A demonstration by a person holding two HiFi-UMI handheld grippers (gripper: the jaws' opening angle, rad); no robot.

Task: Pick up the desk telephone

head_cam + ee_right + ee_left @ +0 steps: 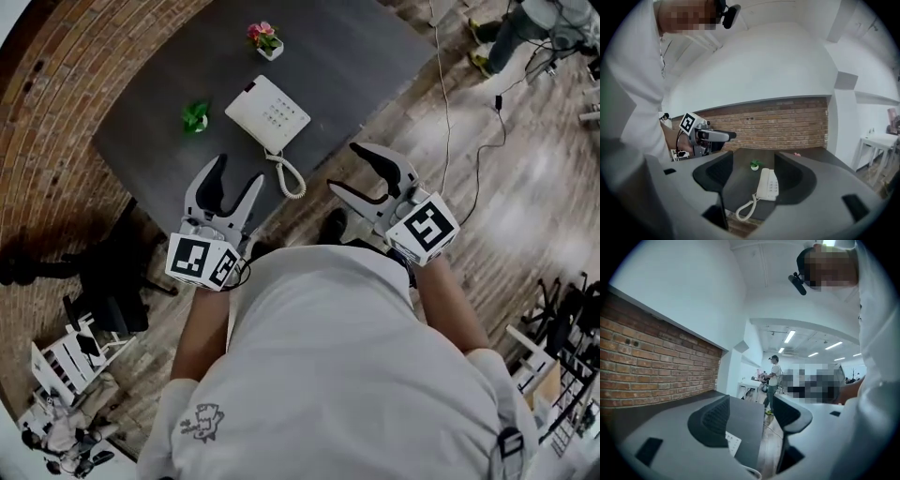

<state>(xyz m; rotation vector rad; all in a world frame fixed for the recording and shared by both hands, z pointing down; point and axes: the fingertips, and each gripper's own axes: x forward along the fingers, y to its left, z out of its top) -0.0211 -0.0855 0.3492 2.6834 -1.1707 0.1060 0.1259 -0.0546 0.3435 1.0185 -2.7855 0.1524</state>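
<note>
The left gripper hovers at the near edge of the dark worktop, jaws wide apart and empty. The white desk telephone lies on the worktop just ahead, its coiled cord reaching that edge. At right, the right gripper is likewise spread wide, holding nothing.

The desk telephone was off-white, and its coiled cord was the same shade. The table was dark charcoal. The brick wall was reddish-brown with pale mortar lines, and the floor had a greyish wood-plank pattern. One little plant was bright green; the flowers were pink in a white pot. The left gripper and right gripper were light grey with black pads, and each marker cube was black-and-white squares. The shirt was white with a small grey graphic.
</note>
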